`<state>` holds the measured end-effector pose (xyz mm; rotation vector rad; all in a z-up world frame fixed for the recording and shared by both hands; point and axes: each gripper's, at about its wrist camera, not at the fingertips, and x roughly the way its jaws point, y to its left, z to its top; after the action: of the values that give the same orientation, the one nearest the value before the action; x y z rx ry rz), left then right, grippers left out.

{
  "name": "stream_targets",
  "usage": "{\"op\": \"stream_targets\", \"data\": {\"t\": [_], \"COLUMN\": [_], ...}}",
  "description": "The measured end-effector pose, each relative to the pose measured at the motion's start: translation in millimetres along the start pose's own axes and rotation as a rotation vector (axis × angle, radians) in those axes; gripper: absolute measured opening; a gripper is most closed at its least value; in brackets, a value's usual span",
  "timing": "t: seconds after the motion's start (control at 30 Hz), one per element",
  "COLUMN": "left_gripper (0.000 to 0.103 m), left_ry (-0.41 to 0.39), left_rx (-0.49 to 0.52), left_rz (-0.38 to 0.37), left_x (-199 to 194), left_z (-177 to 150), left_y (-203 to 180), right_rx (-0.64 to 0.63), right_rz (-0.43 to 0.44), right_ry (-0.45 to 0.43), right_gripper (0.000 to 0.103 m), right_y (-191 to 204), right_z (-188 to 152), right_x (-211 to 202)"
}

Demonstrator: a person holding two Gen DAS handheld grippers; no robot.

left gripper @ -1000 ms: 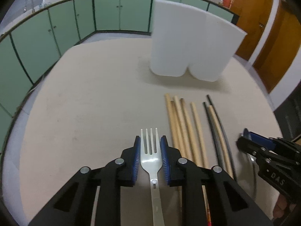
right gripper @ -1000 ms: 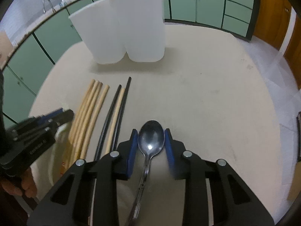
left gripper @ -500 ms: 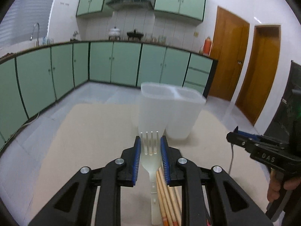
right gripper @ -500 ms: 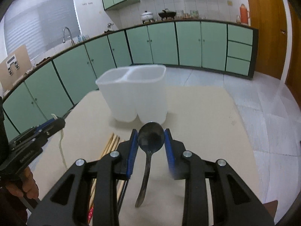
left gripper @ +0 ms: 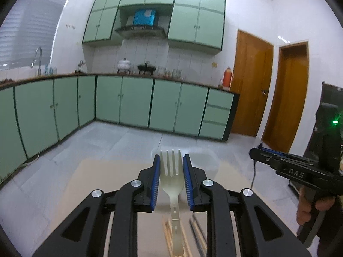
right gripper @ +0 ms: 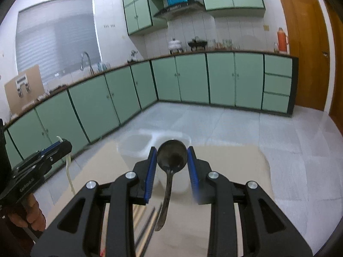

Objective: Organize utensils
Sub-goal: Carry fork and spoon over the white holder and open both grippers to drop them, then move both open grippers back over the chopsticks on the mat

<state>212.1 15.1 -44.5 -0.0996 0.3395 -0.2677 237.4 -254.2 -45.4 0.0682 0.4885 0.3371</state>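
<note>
My left gripper (left gripper: 171, 167) is shut on a pale fork (left gripper: 171, 175), tines forward, handle hanging down, raised above the table. My right gripper (right gripper: 171, 158) is shut on a dark metal spoon (right gripper: 171, 156), bowl forward, handle hanging down. A white two-compartment holder (right gripper: 137, 145) stands on the beige table (right gripper: 231, 171) just beyond and below the spoon; in the left wrist view its rim (left gripper: 201, 156) shows behind the fork. Wooden chopsticks (left gripper: 167, 233) and black chopsticks (left gripper: 196, 224) lie on the table under the grippers.
The right gripper shows at the right of the left wrist view (left gripper: 289, 167); the left gripper shows at the left of the right wrist view (right gripper: 40, 158). Green kitchen cabinets (left gripper: 128, 102) and grey floor (left gripper: 128, 141) surround the table. Wooden doors (left gripper: 285, 94) stand at the right.
Both grippers have lifted and tilted up with the fork and spoon. The holder has dropped low in both views and the chopsticks are mostly hidden under the grippers.
</note>
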Motion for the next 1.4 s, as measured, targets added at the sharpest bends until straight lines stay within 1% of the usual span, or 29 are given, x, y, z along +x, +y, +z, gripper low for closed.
{"op": "stream_targets", "data": {"t": [0.13,0.27,0.33,0.43,0.5,0.67,0.83,0.87,0.97,1.0,1.07,1.1,1.13,1.2,1.23,1.33,1.4], "left_gripper": [0.021,0.021,0.021,0.021,0.021,0.021,0.022,0.022,0.031,0.032,0.034,0.038,0.039,0.045,0.047,0.054,0.059], "left_ry": [-0.079,-0.132,-0.153,-0.170,-0.161,-0.079,0.015,0.022,0.036,0.034,0.031,0.030,0.032,0.036,0.038,0.058,0.088], "left_rx": [0.020,0.031,0.036,0.042,0.046,0.046,0.011,0.008,0.007,0.010,0.020,0.024,0.026,0.022,0.021,0.029,0.027], "left_rz": [-0.010,-0.017,-0.013,-0.004,0.003,0.025,0.026,0.028,0.027,0.026,0.030,0.034,0.042,0.046,0.049,0.067,0.072], "left_x": [7.2,25.8,37.2,62.8,81.3,127.1,149.0,150.4,148.3,145.0,137.8,132.9,127.1,115.9,108.7,80.7,59.1], "left_z": [34.0,62.0,71.9,83.0,82.9,62.4,39.1,36.2,32.8,32.7,34.0,34.7,35.7,36.6,35.8,25.8,10.2], "left_y": [-3.3,-6.2,-7.1,-7.7,-7.5,1.9,17.7,19.7,22.0,22.2,21.0,20.6,20.3,19.6,19.4,17.4,16.6], "right_rx": [-0.025,-0.018,-0.029,-0.036,-0.033,-0.027,-0.010,-0.006,0.003,0.009,0.020,0.021,0.022,0.025,0.028,0.046,0.057], "right_rz": [0.001,0.004,-0.008,-0.030,-0.041,-0.058,-0.030,-0.024,-0.020,-0.020,-0.023,-0.025,-0.031,-0.045,-0.056,-0.072,-0.087], "right_ry": [-0.078,-0.122,-0.137,-0.145,-0.139,-0.087,-0.026,-0.012,0.007,0.009,-0.002,-0.009,-0.019,-0.036,-0.045,-0.058,-0.051], "right_gripper": [0.027,0.027,0.027,0.027,0.027,0.027,0.028,0.029,0.029,0.030,0.036,0.037,0.040,0.047,0.052,0.062,0.063], "right_y": [-4.3,-10.9,-12.4,-16.0,-20.6,-29.6,-34.2,-33.3,-33.0,-33.1,-32.7,-31.3,-30.6,-28.7,-27.9,-26.3,-22.2], "right_z": [35.9,65.3,74.5,79.9,80.2,67.5,51.3,48.3,42.3,41.3,39.5,38.1,37.5,33.4,29.8,10.1,-10.9], "right_x": [2.3,16.6,25.5,44.2,59.5,96.4,113.0,115.5,117.1,115.4,108.2,103.9,97.2,83.4,74.0,44.8,24.8]}}
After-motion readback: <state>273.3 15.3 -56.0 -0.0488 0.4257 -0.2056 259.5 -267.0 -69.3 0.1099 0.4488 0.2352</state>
